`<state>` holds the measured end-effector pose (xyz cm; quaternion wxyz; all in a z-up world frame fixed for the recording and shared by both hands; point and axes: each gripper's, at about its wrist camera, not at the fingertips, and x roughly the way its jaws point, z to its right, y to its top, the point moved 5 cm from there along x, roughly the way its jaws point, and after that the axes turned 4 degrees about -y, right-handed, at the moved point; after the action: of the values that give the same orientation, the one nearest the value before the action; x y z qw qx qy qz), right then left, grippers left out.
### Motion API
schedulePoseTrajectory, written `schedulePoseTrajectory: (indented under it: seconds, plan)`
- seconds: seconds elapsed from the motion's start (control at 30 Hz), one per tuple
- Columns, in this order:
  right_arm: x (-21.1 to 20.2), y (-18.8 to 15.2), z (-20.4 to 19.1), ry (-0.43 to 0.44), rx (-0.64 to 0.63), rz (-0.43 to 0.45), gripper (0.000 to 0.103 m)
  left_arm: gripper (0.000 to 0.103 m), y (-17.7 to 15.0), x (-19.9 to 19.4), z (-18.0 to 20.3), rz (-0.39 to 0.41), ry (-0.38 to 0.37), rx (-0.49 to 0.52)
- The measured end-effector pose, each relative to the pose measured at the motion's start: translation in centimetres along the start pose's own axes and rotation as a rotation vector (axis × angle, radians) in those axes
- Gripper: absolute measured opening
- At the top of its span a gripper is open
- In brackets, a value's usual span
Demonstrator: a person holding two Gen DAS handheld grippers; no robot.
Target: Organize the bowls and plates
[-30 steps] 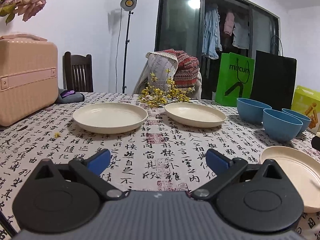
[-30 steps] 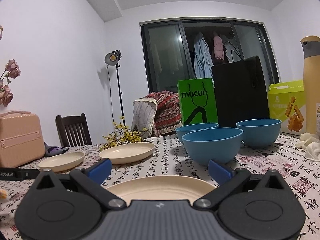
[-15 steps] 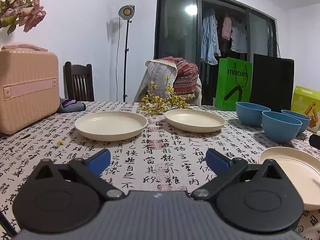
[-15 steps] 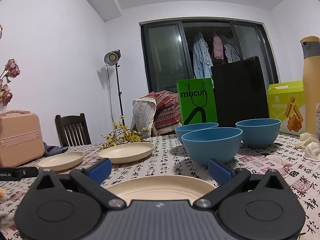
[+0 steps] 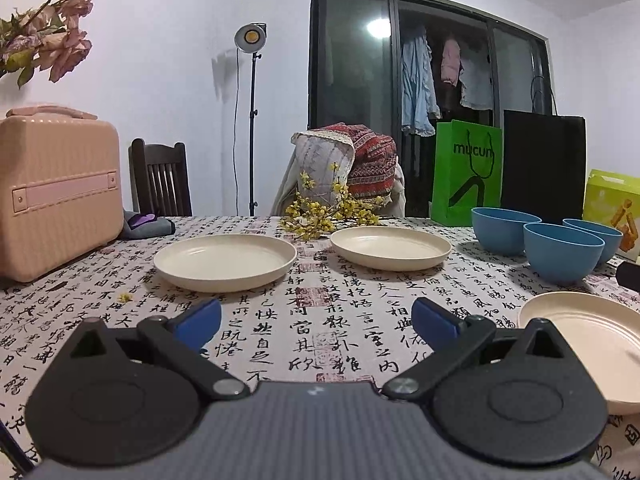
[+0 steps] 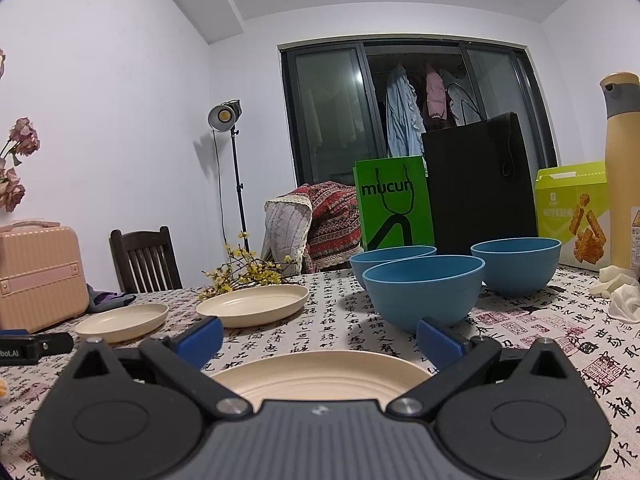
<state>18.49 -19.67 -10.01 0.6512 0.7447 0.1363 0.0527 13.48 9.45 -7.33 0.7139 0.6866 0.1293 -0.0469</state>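
plates and bowls sit spread over the printed tablecloth [image 5: 320, 320], none stacked. from my left tongs [image 5: 316, 318] i see the fingers spread wide apart with nothing between them, low over bare cloth. nearest is a cream plate [image 5: 588, 336] at my 3 o'clock, partly hidden behind the right finger's arm. further out, a second plate [image 5: 225, 261] lies at 11 o'clock and a third plate [image 5: 391, 247] at 1 o'clock, well apart from each other. the three blue bowls [image 5: 562, 252] cluster at 2 o'clock, close together; i cannot tell whether they touch.

from my right tongs [image 6: 318, 338] the fingers are likewise wide apart and empty, with the near plate [image 6: 320, 376] right below them at 12 o'clock. just beyond it stands the closest bowl [image 6: 424, 290], the other two behind it.

past the dishes, a sprig of yellow flowers [image 5: 328, 216] lies at 12 o'clock beside the third plate. a pink case [image 5: 56, 192] stands at 10 o'clock, and a green bag [image 5: 466, 178] and a black bag [image 5: 544, 164] stand at the far edge behind the bowls.
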Motion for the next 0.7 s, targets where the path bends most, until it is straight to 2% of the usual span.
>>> schedulePoseTrajectory:
  seconds: [0.7]
  plan:
    - [-0.02,0.13,-0.37,0.0,-0.004,0.005,0.103,0.103,0.0,-0.38,0.2,0.029,-0.008,0.013]
